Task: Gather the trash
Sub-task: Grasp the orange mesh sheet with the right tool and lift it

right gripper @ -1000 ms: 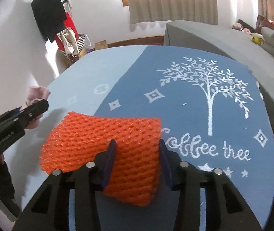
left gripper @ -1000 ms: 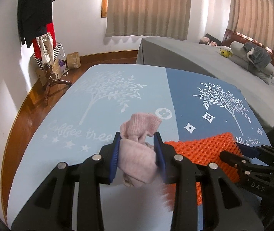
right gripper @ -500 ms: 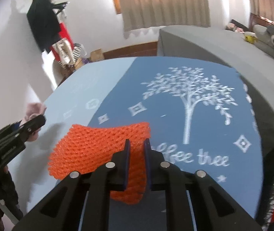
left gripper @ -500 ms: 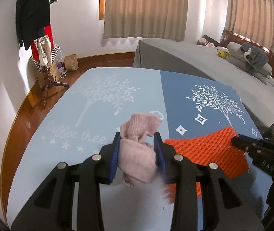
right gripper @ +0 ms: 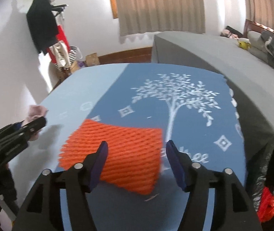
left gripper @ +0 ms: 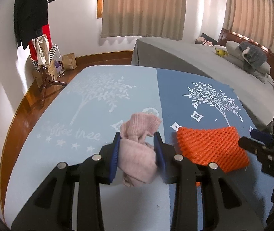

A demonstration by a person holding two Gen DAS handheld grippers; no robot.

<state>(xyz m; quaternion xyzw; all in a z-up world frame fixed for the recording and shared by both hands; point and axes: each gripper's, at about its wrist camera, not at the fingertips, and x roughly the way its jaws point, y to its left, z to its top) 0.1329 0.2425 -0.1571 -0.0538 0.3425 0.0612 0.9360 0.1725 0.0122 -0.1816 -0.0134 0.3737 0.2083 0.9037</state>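
A crumpled pink cloth (left gripper: pixel 137 154) sits between the blue pads of my left gripper (left gripper: pixel 137 140), which is shut on it above the tablecloth. An orange foam net (right gripper: pixel 121 154) lies between the fingers of my right gripper (right gripper: pixel 137 148). Its jaws are opening: the right pad stands clear of the net and the left pad only overlaps its edge. The net looks blurred. In the left wrist view the orange net (left gripper: pixel 210 148) is at the right, with the right gripper (left gripper: pixel 252 140) beside it. The left gripper (right gripper: pixel 35 125) and pink cloth (right gripper: pixel 36 110) show at the left of the right wrist view.
A blue two-tone tablecloth (left gripper: pixel 98 96) with white tree prints covers the table. A black bag (right gripper: pixel 271 163) with something red (right gripper: pixel 267 206) in it hangs at the table's right edge. A grey bed (left gripper: pixel 194 61) stands behind, and a coat stand (left gripper: pixel 40 38) at the left wall.
My right gripper closed tight on the orange net and lifted it slightly, then its jaws spread wide off the net. The left gripper kept its hold on the pink cloth.
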